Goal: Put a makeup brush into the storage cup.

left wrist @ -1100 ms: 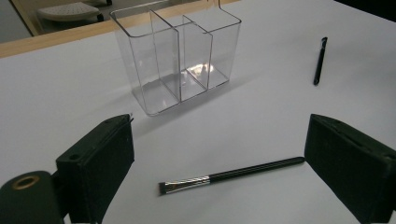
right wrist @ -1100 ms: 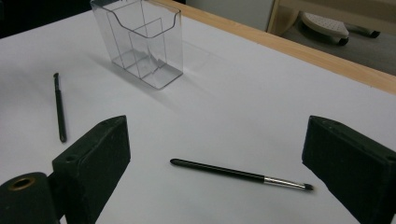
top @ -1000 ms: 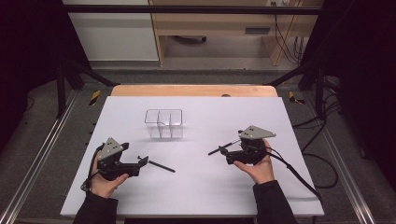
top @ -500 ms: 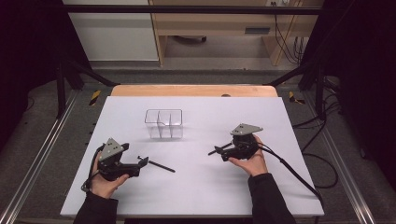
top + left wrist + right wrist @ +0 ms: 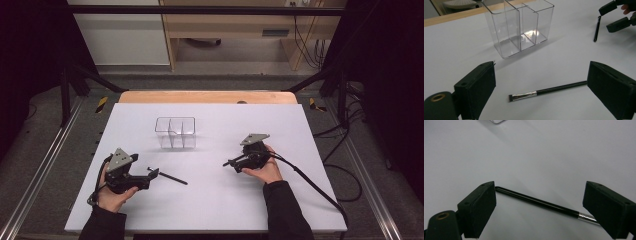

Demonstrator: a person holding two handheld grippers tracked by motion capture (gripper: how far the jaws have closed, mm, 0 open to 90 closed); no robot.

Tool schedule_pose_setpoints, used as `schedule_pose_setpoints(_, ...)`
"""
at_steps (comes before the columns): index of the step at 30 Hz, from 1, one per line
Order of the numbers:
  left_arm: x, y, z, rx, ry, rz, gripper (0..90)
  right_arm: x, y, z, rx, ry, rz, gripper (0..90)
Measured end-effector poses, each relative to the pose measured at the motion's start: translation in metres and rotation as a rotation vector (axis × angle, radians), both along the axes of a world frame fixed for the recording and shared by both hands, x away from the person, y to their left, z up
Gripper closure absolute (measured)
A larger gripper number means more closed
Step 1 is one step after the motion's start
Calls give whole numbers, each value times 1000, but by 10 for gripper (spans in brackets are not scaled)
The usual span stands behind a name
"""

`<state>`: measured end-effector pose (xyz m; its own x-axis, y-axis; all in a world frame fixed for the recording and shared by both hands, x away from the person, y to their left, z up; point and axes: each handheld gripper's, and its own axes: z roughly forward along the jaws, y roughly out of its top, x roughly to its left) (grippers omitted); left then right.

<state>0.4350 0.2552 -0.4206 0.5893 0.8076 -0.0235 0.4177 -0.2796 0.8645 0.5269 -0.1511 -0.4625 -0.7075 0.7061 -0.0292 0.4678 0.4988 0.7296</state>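
Status: nothing is in the organizer (image 5: 175,132) yet. All three clear compartments look empty in the left gripper view.

Two brushes, both flat on the white table (image 5: 215,210):
- Left brush (image 5: 547,91): lies between the spread jaws of the left gripper (image 5: 152,173), bristle end toward the middle, handle running to the right jaw. In the high view it sits at about 7 o'clock from the organizer, apart from it.
- Right brush (image 5: 541,203): lies across the gap of the right gripper (image 5: 231,163), metal collar near the right jaw. About 4 o'clock from the organizer, well apart.

Tongs: both released, jaws wide, neither pinching a handle. Each straddles its brush; I can't tell if the pads touch the table.

Done: both grippers lined up over their brushes, I'd say. Left: clamp, lift, carry to the organizer, drop each in a compartment. So early stage, basically pre-grasp on both sides.
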Motion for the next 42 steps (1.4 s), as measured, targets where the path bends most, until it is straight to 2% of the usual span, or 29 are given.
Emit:
schedule_pose_setpoints(4,0,1,0,-2,-4,0,75,5,0,-7,-38,16,11,120)
schedule_pose_setpoints(14,0,1,1,-8,-8,1,75,11,1,-18,-68,43,28,153)
schedule_pose_setpoints(18,-1,2,1,-10,-9,2,75,10,1,-17,-55,74,25,219)
schedule_pose_setpoints(21,-1,2,1,-11,-10,1,76,7,2,-16,-60,73,22,276)
schedule_pose_setpoints(33,-1,2,2,-12,-11,-1,77,-1,2,-7,-100,100,23,603)
schedule_pose_setpoints(39,-1,2,1,-10,-10,-3,78,-6,0,-3,-147,93,41,703)
schedule_pose_setpoints(42,-1,2,1,-8,-10,-5,78,-7,0,-2,-157,89,48,713)
